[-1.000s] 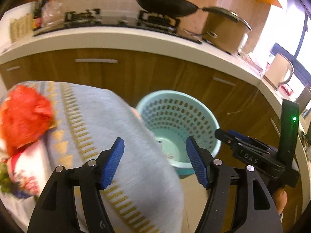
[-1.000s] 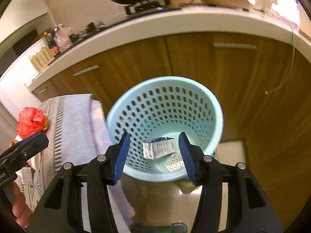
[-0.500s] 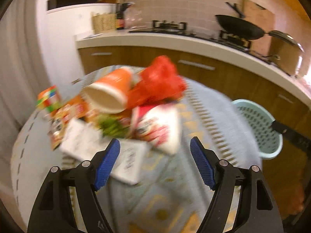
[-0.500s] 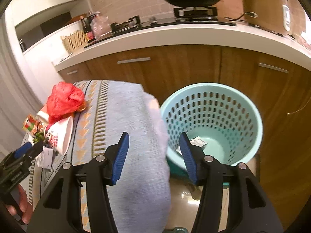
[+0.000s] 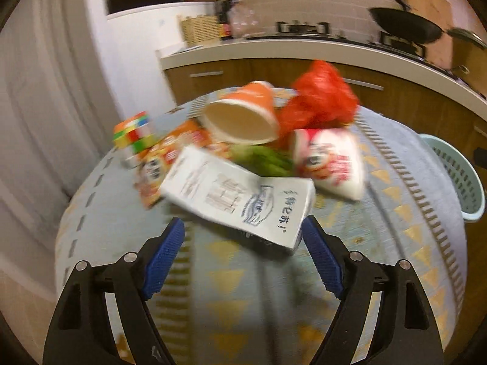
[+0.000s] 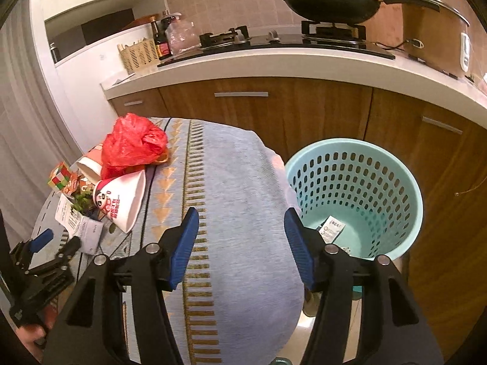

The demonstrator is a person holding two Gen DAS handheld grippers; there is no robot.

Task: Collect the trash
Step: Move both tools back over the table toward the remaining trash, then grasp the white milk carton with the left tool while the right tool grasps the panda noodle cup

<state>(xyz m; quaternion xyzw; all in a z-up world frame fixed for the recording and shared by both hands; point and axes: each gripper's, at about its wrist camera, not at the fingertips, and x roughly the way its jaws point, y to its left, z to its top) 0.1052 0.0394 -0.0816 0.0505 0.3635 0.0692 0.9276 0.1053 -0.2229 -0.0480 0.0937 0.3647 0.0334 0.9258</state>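
Kitchen cabinets back a round table under a grey patterned cloth (image 6: 237,182). Trash is piled toward its far left edge: a white carton (image 5: 240,197), an orange cup (image 5: 243,115), a red bag (image 5: 319,97) and a white cup (image 5: 331,161). My left gripper (image 5: 242,258) gapes before the carton; my right gripper (image 6: 242,243) hangs open, holding nothing, over the cloth's near right edge, beside the teal basket (image 6: 359,164).

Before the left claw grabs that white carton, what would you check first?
1. Left gripper open: ok.
2. Left gripper empty: ok.
3. White carton lined up between the jaws: ok; its near end sits between the blue pads.
4. Carton free of other trash: cannot tell; it lies against the pile.
5. Teal basket has room: ok; only a few scraps inside.
6. Right gripper clear of the carton: ok; open over the cloth.
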